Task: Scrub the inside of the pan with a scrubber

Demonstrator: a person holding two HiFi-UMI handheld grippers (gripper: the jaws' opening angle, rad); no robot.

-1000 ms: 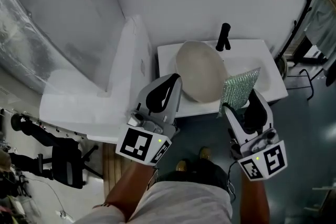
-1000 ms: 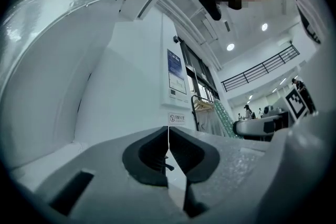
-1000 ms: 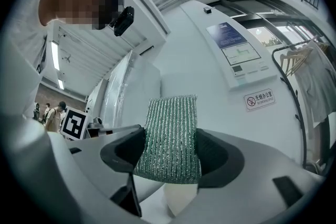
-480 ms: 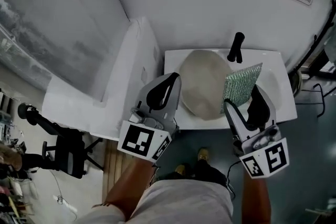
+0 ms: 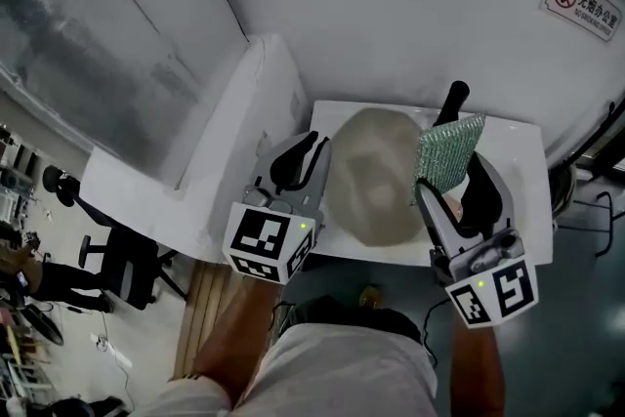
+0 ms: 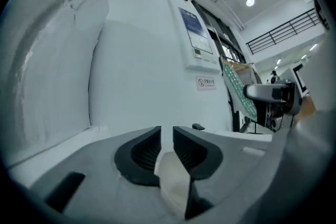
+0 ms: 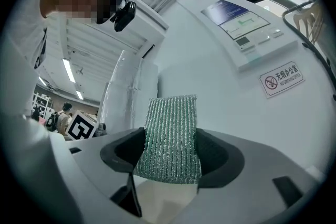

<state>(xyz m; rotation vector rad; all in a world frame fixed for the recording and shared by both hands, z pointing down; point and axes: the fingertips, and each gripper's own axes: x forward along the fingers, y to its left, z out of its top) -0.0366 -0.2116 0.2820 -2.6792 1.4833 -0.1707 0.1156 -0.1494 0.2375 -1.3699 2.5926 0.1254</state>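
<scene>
A round pan (image 5: 376,176) with a pale beige inside lies on the white table (image 5: 513,161), its black handle (image 5: 454,101) pointing to the far wall. My left gripper (image 5: 312,149) (image 6: 167,139) hovers at the pan's left rim. Its jaws are opening, with a narrow gap and nothing between them. My right gripper (image 5: 454,186) (image 7: 170,149) is shut on a green mesh scrubber (image 5: 449,151) (image 7: 170,136), which stands upright over the pan's right edge. The scrubber (image 6: 239,89) also shows at the right of the left gripper view.
A white angled board (image 5: 195,171) adjoins the table on the left. A no-smoking sign (image 5: 583,3) hangs on the white wall behind. A black office chair (image 5: 107,259) stands on the floor at lower left. The person's legs are below the grippers.
Both grippers have moved forward over the table, nearer the pan. The scrubber stays in the right gripper, now closer to the pan handle.
</scene>
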